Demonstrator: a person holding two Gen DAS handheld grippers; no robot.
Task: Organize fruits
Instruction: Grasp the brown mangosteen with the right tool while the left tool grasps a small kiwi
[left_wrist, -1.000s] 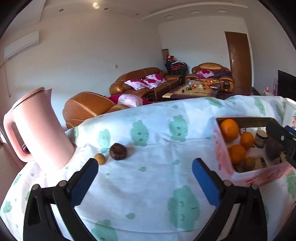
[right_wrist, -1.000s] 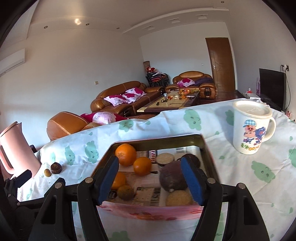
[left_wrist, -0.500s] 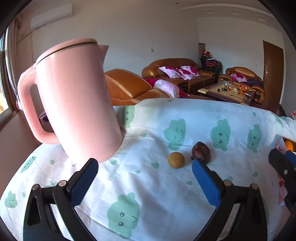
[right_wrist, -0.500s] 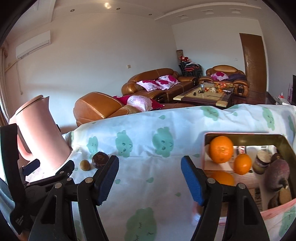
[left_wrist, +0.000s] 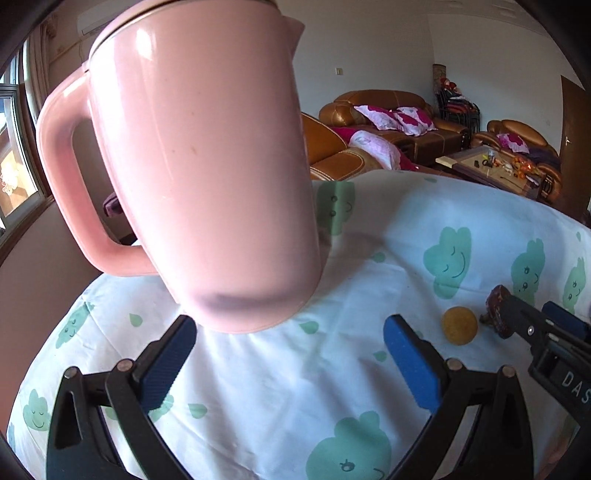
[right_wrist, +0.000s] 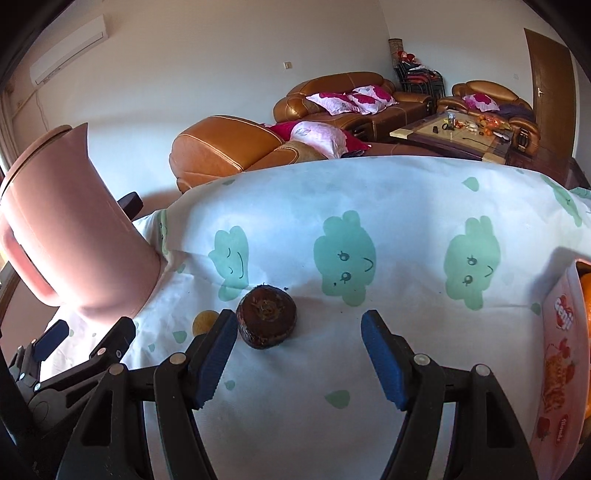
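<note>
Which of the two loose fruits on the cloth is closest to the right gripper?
The dark brown fruit. It sits just ahead of the open right gripper, by its left finger. The small yellow fruit lies farther left, partly hidden behind that finger.

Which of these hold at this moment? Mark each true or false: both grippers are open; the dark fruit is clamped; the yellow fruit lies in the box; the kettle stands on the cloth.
1. Both the left gripper and the right gripper are open: true.
2. The dark fruit is clamped: false, it lies free on the cloth, no pad pressing on it.
3. The small yellow fruit lies in the box: false, it lies on the cloth beside the dark fruit.
4. The pink kettle stands on the cloth: true.
</note>
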